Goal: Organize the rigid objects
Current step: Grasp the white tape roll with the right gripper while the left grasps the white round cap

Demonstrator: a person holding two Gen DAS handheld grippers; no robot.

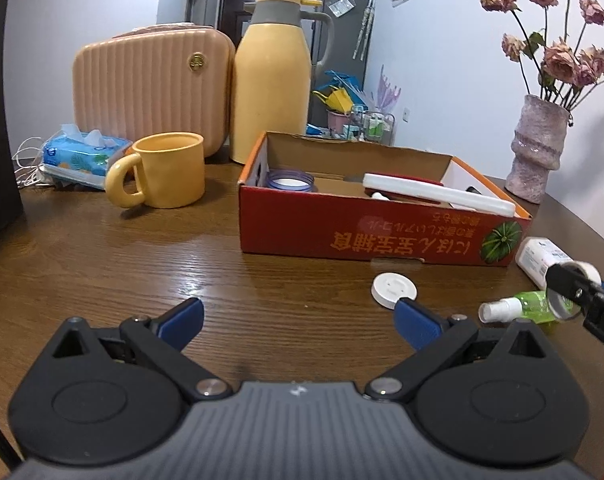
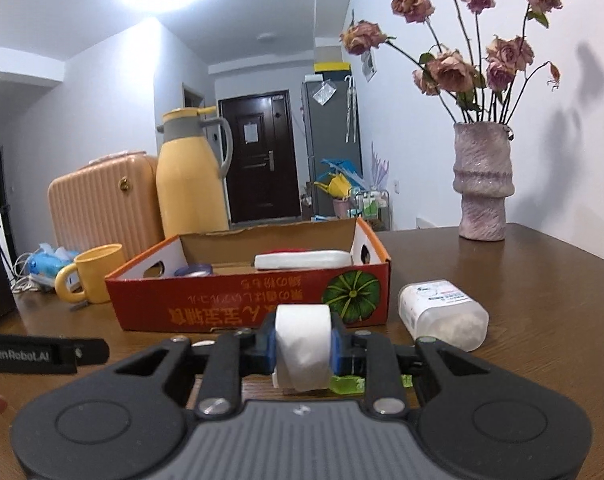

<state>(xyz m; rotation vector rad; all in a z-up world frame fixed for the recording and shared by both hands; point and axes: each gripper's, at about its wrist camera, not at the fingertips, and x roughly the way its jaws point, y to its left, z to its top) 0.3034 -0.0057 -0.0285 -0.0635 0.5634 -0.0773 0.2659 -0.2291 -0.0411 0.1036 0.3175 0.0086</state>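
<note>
My right gripper [image 2: 302,350] is shut on a white tape roll [image 2: 302,328], held just above the table in front of the red cardboard box [image 2: 222,308]. In the left wrist view the same roll [image 1: 569,292] shows at the right edge, clamped between the right gripper's black fingers. A green spray bottle [image 1: 517,306] lies under it, and a white round lid [image 1: 389,288] lies flat nearby. My left gripper [image 1: 298,316] is open over bare table with nothing between its blue pads. The box [image 1: 341,232] holds a white flat case [image 1: 437,194] and a purple-rimmed jar [image 1: 290,180].
A white plastic bottle [image 2: 441,316] lies on its side right of the box. Left of the box stands a yellow mug [image 1: 162,174], with a yellow thermos jug [image 1: 272,88], a pink case [image 1: 150,84] and a tissue pack [image 1: 82,152] behind. A vase of dried roses [image 2: 481,184] stands far right.
</note>
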